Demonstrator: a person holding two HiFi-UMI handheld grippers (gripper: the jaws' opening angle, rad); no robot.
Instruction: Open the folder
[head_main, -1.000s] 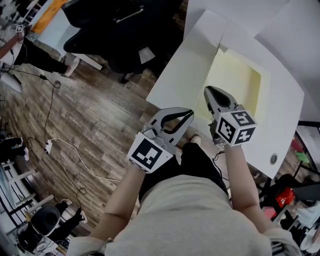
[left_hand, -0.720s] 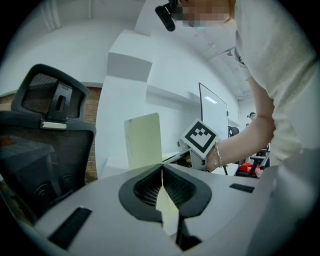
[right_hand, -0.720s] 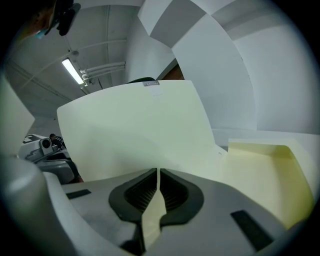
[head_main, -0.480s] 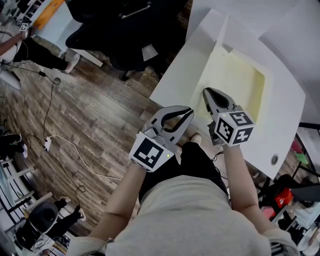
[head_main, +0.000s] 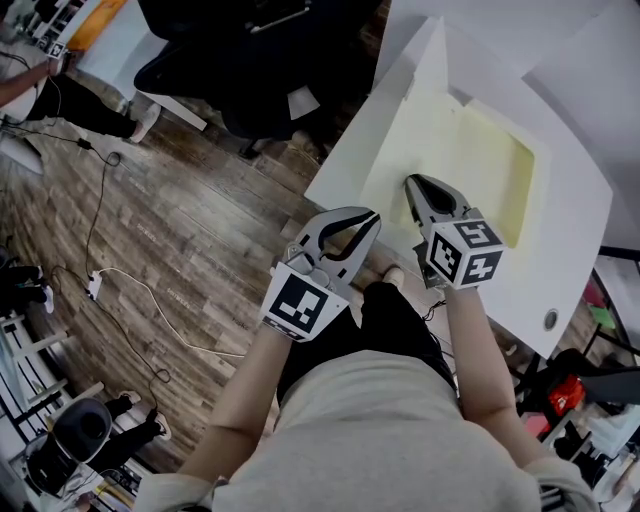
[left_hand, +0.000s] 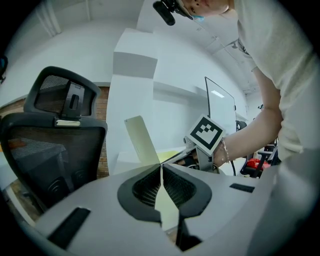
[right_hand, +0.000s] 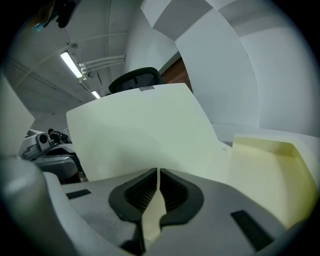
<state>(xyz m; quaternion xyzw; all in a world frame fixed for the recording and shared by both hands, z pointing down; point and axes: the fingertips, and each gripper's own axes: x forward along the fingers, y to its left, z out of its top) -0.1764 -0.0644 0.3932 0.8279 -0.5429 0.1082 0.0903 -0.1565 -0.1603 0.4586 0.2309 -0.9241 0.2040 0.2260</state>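
A pale yellow folder lies on the white table. Its cover stands raised along the left side, the inner face showing. My left gripper is shut on the cover's near corner, and a thin pale sheet runs out from between its jaws. Just to the right, my right gripper is shut on the folder's near edge. In the right gripper view the cover rises ahead of the shut gripper, with the yellow inner panel to the right.
A black office chair stands beyond the table's left edge, also close in the left gripper view. Wooden floor with a white cable lies to the left. A red item sits under the table's right end.
The cover has swung further up and leftward, so more of the folder's pale inside shows. Both grippers have shifted slightly with it and stay shut.
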